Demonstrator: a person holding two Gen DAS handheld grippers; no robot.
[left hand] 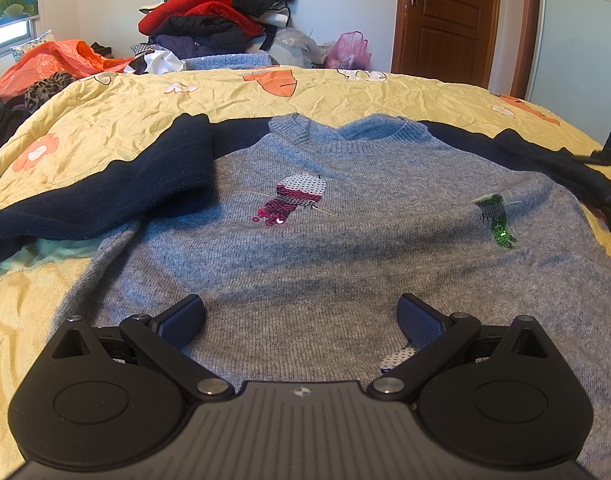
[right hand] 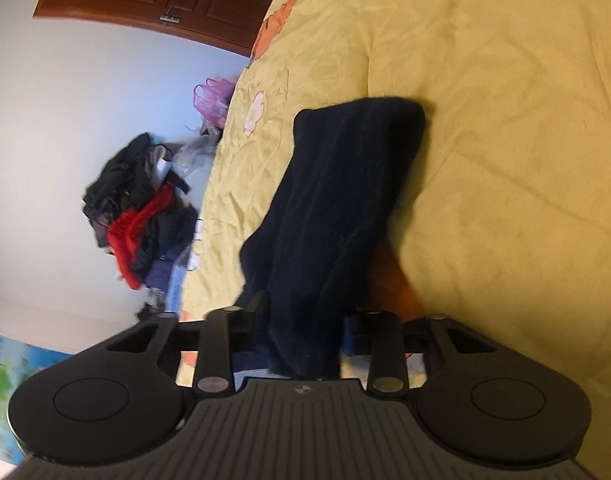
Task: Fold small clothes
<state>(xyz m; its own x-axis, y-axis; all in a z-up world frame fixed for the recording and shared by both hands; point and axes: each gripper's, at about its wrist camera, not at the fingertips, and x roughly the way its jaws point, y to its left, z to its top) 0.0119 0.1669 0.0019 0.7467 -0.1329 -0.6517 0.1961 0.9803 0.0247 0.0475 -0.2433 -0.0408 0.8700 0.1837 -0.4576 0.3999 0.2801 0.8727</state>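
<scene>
We have the grey sweater flat on the bed, its left sleeve already folded in – the left tool waits spread above the hem, while the right tool pinches the dark right sleeve, probably to fold it inward.

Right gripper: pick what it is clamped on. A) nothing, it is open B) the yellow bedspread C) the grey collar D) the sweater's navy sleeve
D: in the right wrist view the right gripper is shut on the navy sleeve, which runs out from between its fingers over the yellow bedspread.
</scene>
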